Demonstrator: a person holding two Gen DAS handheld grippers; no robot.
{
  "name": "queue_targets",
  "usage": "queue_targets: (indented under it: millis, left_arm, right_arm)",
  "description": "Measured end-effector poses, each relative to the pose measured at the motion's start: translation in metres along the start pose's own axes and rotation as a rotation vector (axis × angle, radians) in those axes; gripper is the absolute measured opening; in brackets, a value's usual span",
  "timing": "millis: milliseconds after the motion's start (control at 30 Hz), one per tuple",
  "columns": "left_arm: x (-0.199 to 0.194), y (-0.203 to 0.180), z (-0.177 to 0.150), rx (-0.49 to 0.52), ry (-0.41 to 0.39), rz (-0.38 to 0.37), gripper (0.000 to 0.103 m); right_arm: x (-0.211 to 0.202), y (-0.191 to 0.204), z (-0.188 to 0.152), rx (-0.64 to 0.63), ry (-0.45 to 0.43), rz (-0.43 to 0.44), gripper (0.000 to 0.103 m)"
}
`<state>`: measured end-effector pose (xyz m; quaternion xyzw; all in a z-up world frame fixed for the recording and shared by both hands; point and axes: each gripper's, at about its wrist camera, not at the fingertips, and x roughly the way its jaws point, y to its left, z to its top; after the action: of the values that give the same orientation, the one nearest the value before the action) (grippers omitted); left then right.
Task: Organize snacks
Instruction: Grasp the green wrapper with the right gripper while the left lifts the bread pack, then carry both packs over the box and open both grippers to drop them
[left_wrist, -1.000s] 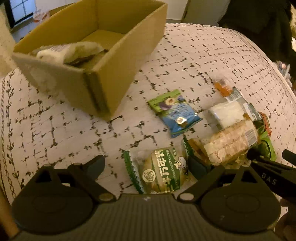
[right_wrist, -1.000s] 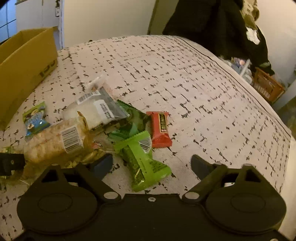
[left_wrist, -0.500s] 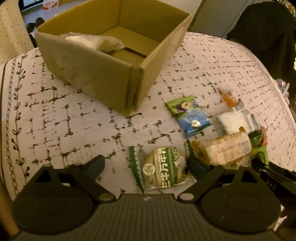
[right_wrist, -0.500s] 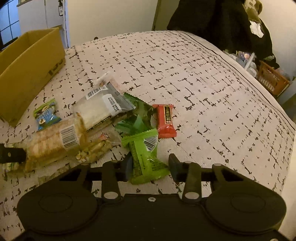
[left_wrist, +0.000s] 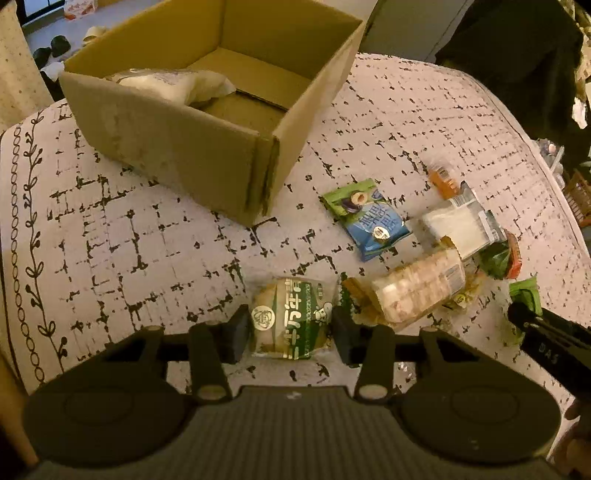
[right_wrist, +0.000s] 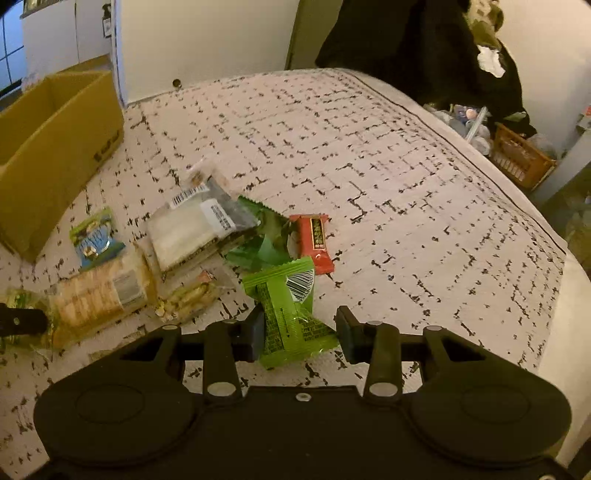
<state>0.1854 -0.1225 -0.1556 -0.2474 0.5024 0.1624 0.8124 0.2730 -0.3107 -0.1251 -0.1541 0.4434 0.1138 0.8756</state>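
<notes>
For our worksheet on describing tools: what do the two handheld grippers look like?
Both the left gripper and the right gripper are matt black. Each has two round discs on a broad base, pale rivets on angled links, and jaws ending in squarish dark pads. The left base is ribbed. Pale lettering marks the right one's side. No cables show.

The left tongs (left_wrist: 290, 328) have just closed onto the green-labelled snack pack (left_wrist: 291, 317), apparently pinching it; the cardboard box (left_wrist: 207, 147) sits beyond.
</notes>
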Motion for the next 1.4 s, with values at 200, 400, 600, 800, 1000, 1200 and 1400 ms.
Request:
queue_targets:
  millis: [200,400,600,800,1000,1200,1400]
  left_arm:
    - [-0.016,0.011,0.001,-0.011,-0.042,-0.057,0.045]
    - [-0.037,0.017,0.007,-0.008,-0.09,-0.109,0.045]
    - [-0.057,0.024,0.015,-0.014,-0.123,-0.207,0.044]
    - [-0.076,0.022,0.019,0.01,-0.168,-0.233,0.044]
    - [-0.093,0.031,0.032,0.004,-0.205,-0.241,0.045]
    - [-0.108,0.047,0.052,-0.019,-0.26,-0.238,0.045]
    - [-0.119,0.064,0.069,-0.05,-0.304,-0.229,0.045]
  right_arm:
    - [-0.017,0.007,0.006,-0.001,-0.039,-0.003,0.039]
    - [-0.038,0.007,0.014,0.054,-0.096,0.014,0.039]
    - [-0.061,0.017,0.021,0.086,-0.165,0.034,0.039]
    - [-0.078,0.03,0.03,0.085,-0.23,0.077,0.039]
    - [-0.088,0.045,0.041,0.072,-0.27,0.109,0.039]
    - [-0.095,0.064,0.054,0.057,-0.314,0.168,0.039]
    - [-0.096,0.081,0.065,0.125,-0.336,0.213,0.039]
